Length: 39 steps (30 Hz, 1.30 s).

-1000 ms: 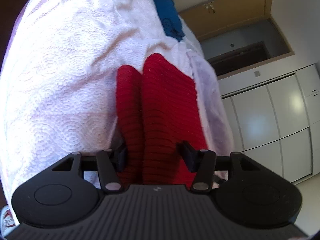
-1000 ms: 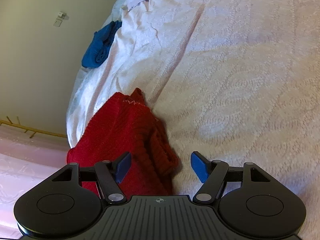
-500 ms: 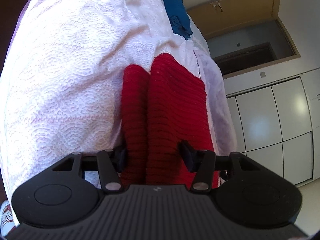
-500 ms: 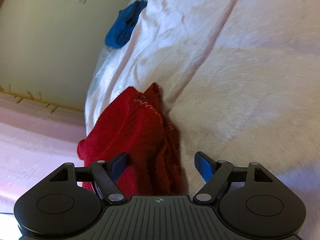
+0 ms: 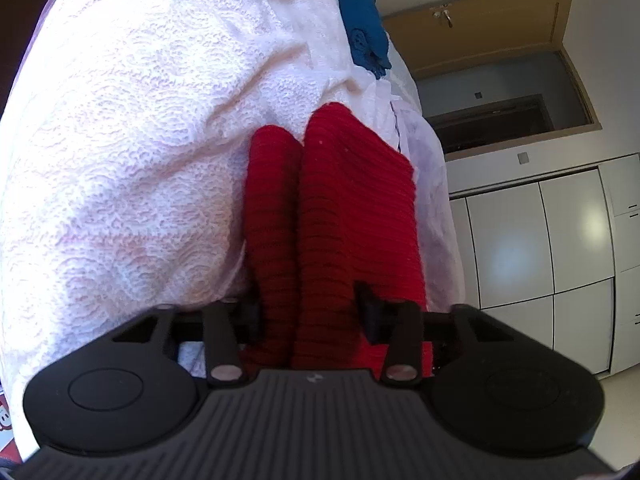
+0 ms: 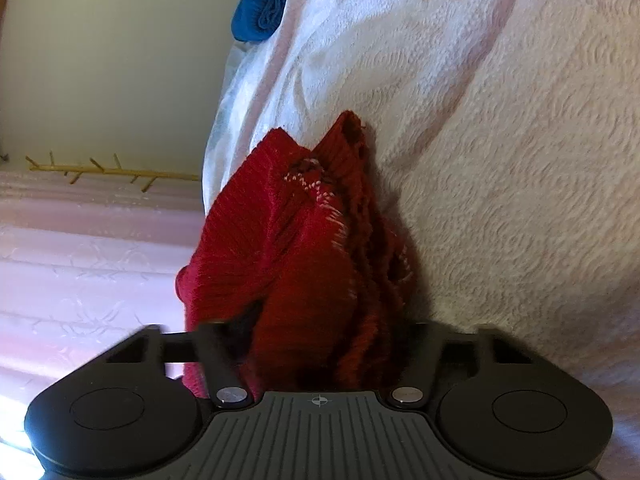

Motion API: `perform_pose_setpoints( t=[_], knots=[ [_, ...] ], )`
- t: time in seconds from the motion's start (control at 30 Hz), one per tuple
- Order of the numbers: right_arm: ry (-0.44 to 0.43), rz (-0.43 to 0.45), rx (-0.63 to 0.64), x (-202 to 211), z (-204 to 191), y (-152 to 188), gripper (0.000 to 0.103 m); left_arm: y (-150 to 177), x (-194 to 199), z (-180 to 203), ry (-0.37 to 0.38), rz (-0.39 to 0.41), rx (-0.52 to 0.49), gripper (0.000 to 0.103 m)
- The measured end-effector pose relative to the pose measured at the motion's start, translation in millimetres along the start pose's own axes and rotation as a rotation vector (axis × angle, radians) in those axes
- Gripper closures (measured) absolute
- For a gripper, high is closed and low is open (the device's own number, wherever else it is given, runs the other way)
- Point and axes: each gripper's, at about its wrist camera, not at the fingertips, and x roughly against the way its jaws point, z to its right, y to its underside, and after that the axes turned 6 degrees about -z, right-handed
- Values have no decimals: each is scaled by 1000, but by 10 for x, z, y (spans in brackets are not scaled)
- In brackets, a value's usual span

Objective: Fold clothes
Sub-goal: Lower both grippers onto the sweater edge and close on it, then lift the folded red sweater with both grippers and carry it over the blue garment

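The red knit sweater (image 5: 340,208) lies near the bed's (image 5: 140,140) side edge, its folded length running along that edge toward a blue garment (image 5: 366,36) farther up. The left claw (image 5: 308,308) is clamped on one end. The right claw (image 6: 324,332), open and short of the sweater (image 6: 288,240) a second ago, now grips the bunched opposite end.

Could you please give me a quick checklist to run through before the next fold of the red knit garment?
1. Left gripper closed on red knit garment: ok.
2. Right gripper closed on garment: cannot tell, fingertips buried in cloth.
3. Garment lying flat: not ok, bunched in right view.
4. Blue clothing apart from garment: ok.
5. White bedspread smooth: not ok, creased.
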Motion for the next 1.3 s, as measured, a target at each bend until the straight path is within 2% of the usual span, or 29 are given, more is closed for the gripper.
perform_pose_setpoints(
  t=[0.07, 0.17, 0.4, 0.6, 0.67, 0.83, 1.0, 1.1, 1.3],
  knots=[
    [1, 34, -6, 21, -35, 56, 65, 6, 62, 47, 15, 3, -15, 84],
    [7, 89, -37, 131, -134, 214, 70, 11, 152, 185, 17, -8, -56, 84],
    [17, 176, -95, 455, -538, 874, 71, 41, 493, 554, -15, -74, -116, 85],
    [11, 257, -183, 613, -1063, 1433, 71, -42, 1041, 878, -22, -145, -126, 85],
    [-5, 290, -212, 576, -1274, 1545, 71, -206, 1202, 966, -10, -163, -121, 85],
    [-33, 422, -264, 369, -1824, 1666, 71, -858, 1367, 1183, 50, -244, -163, 85],
    [-46, 564, -292, 208, -2304, 1616, 71, -1654, 1344, 1536, 87, -353, -286, 85],
    [-68, 637, -308, 60, -2558, 1515, 71, -1988, 1309, 1749, 110, -367, -337, 85],
    [-87, 701, -268, 54, -2911, 1121, 71, -2372, 1201, 2067, 137, -324, -352, 85]
  ],
)
